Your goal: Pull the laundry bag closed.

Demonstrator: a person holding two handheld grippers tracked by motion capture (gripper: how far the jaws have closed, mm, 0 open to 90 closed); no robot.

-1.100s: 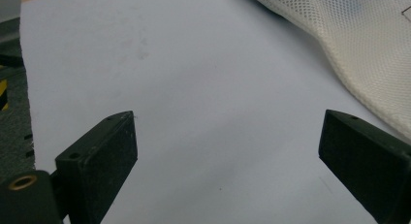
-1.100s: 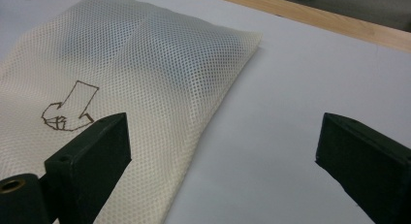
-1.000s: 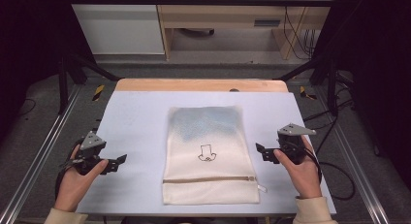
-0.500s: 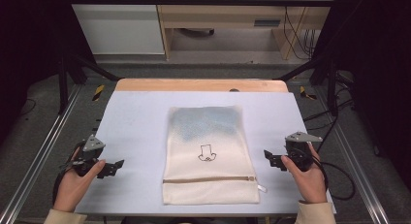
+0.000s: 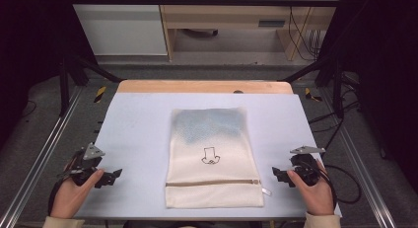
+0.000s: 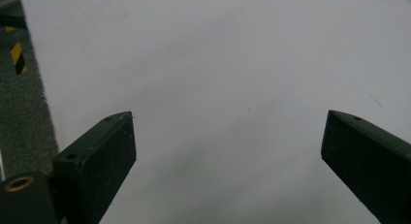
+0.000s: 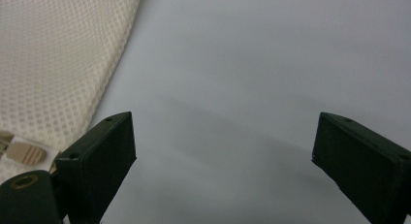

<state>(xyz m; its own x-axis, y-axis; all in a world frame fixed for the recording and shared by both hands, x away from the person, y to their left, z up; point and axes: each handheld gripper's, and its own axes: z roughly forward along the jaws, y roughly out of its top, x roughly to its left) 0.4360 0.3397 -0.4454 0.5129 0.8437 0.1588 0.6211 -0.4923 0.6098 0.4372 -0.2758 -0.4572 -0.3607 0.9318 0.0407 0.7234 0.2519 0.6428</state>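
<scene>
Mesh zippered bag point(image 5: 213, 156) lies flat between both gaping tongs, left point(image 5: 112, 176) and right point(image 5: 277, 174).

The bag point(image 5: 213, 159) in the middle of the frame looks like cream mesh cloth, its fine dotted weave clear at the upper left of my right gripper view, with a zip point(image 5: 212, 182) across its lower part. My table point(image 5: 138, 124) has a smooth, matt pale-grey top, edged in bare wood at the far side. My jaws look like matt black plastic with finely textured pads.

Pale table point(image 5: 133, 124), wooden edge point(image 5: 204, 86)
</scene>
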